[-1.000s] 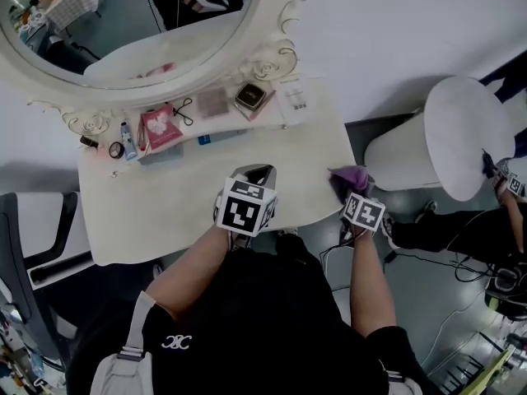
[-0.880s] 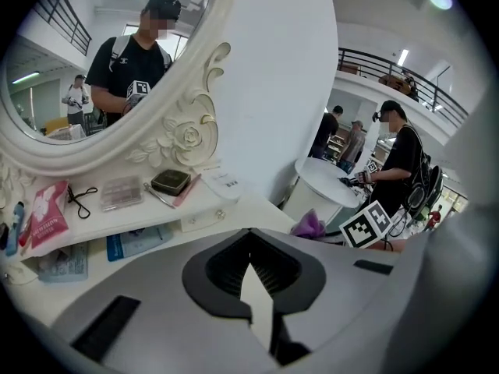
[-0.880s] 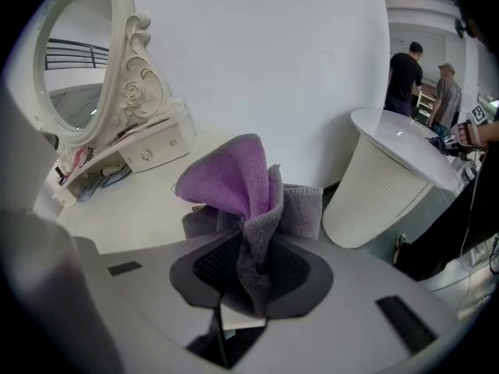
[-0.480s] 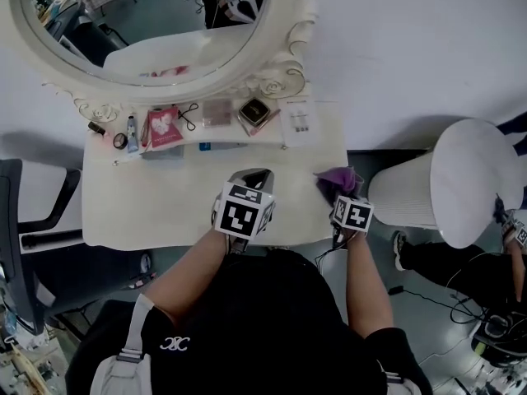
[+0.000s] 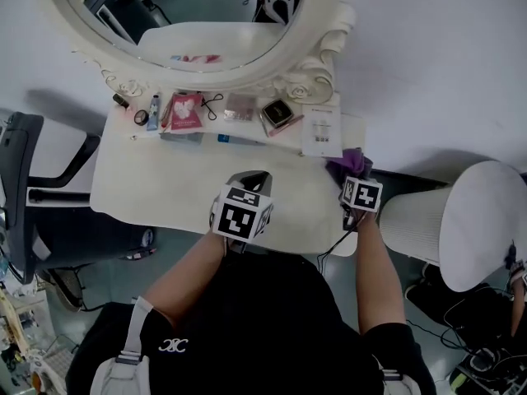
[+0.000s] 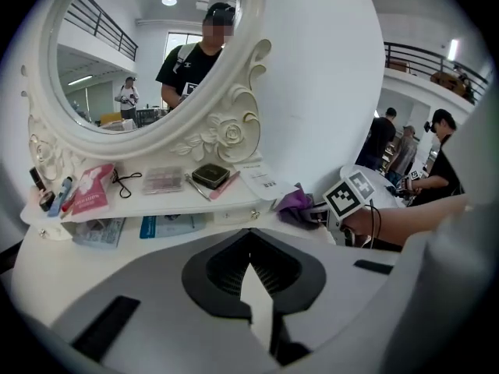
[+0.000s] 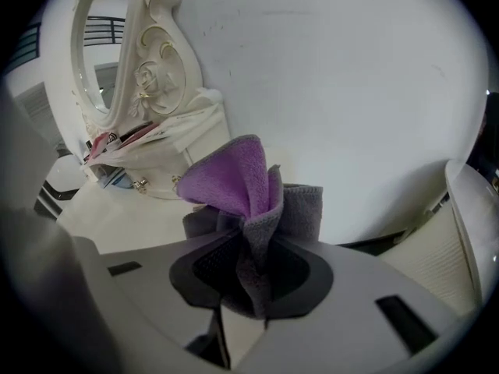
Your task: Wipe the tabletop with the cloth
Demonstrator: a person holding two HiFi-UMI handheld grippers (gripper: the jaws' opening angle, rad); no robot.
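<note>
The white tabletop point(image 5: 156, 189) of a dressing table lies below me. A purple cloth point(image 5: 345, 164) is bunched at the table's right end, near the back by the wall. My right gripper point(image 5: 351, 176) is shut on the purple cloth point(image 7: 232, 179), whose folds stick up out of the jaws. In the left gripper view the cloth point(image 6: 295, 202) shows at the right, beside the right gripper point(image 6: 321, 213). My left gripper point(image 5: 253, 174) hovers over the table's middle front, jaws together and holding nothing, and its jaws point(image 6: 250, 238) point toward the back shelf.
A raised shelf point(image 5: 239, 128) under the oval mirror point(image 5: 206, 23) carries cosmetics, a pink packet point(image 5: 186, 110), a dark compact point(image 5: 278, 113) and a white card point(image 5: 321, 130). A black chair point(image 5: 33, 196) stands left and a white round-backed seat point(image 5: 461, 220) close to the right.
My right gripper has carried the cloth from the table's front right edge toward the back right corner. The left gripper has kept its place over the table's middle front.
</note>
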